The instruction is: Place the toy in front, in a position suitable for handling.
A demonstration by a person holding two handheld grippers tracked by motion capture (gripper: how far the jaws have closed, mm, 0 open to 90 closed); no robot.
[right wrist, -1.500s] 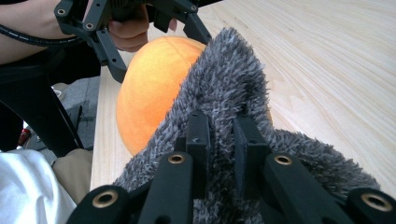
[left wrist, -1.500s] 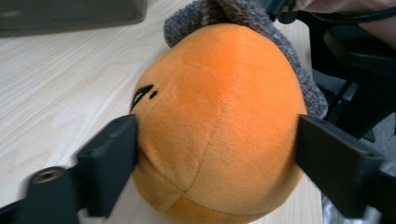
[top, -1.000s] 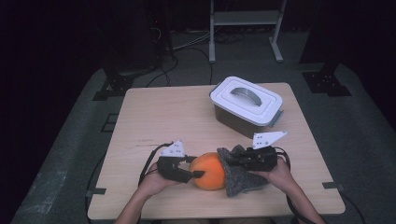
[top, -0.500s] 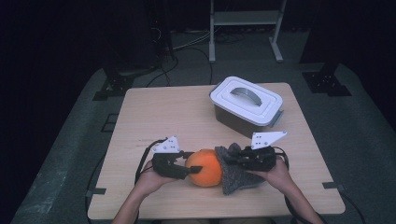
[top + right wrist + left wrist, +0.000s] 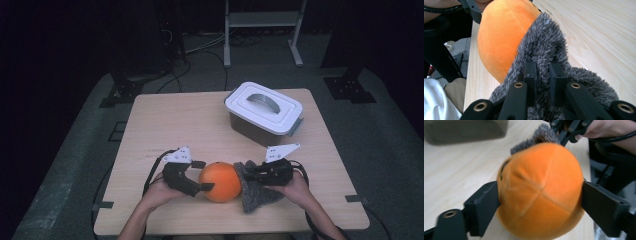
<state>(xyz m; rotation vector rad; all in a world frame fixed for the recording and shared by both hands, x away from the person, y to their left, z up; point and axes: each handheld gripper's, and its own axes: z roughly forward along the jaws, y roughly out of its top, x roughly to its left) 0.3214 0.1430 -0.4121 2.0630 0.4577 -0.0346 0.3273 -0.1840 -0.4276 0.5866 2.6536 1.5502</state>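
Observation:
An orange plush ball (image 5: 220, 181) sits near the table's front edge. My left gripper (image 5: 202, 176) is shut on it, and in the left gripper view the ball (image 5: 540, 190) is pressed between both black jaws. A grey fuzzy cloth (image 5: 256, 192) lies against the ball's right side. My right gripper (image 5: 249, 175) is shut on a raised fold of that cloth (image 5: 544, 47), pinched between its narrow jaws. The ball (image 5: 499, 37) shows just behind the fold. A hand holds each gripper from the table's near edge.
A grey container with a white handled lid (image 5: 263, 111) stands at the back right of the wooden table (image 5: 175, 125). Cables trail from both grippers off the front edge. A metal rack's legs (image 5: 260, 30) stand on the floor beyond the table.
Both grippers, the ball and the cloth have shifted slightly to the left. The holds on ball and cloth look unchanged.

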